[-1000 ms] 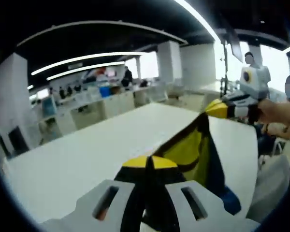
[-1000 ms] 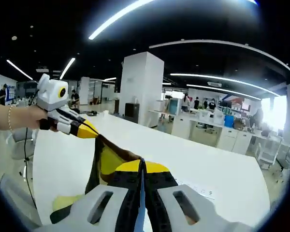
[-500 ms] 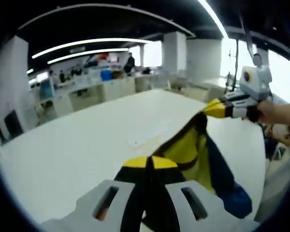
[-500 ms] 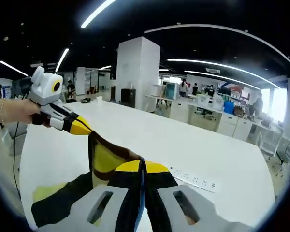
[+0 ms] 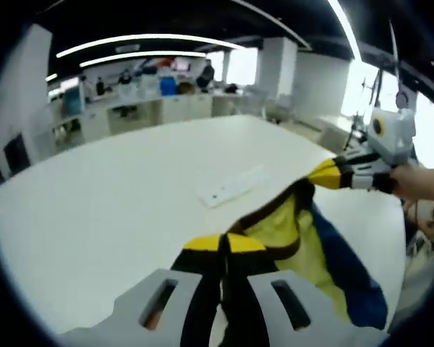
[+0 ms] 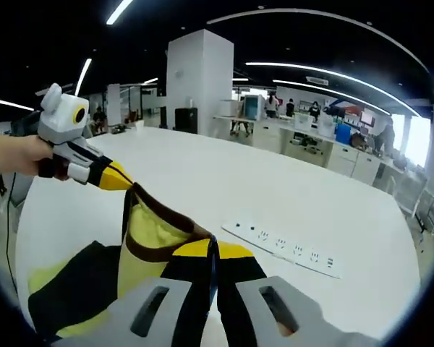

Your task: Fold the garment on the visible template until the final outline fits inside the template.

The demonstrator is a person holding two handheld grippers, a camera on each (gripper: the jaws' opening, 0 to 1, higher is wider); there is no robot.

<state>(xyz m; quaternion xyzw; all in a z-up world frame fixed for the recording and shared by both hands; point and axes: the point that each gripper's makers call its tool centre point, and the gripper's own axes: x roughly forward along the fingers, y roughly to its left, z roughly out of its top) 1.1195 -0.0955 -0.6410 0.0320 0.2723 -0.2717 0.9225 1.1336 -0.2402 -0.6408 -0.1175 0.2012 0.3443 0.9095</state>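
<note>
Across the lower centre of both views, you hold the yellow, black and blue garment (image 5: 296, 238) aloft, left gripper (image 5: 224, 244) and right gripper (image 6: 212, 249) each pinching its dark edge. Folding appears not yet begun; no template is discernible. A power strip (image 6: 286, 248) lies on the white table (image 5: 116, 210), possibly obstructing lay-down.

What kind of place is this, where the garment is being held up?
Probably a large open-plan office or lab: a big white table with a power strip on it, rows of white desks with people behind, and long ceiling light strips.
</note>
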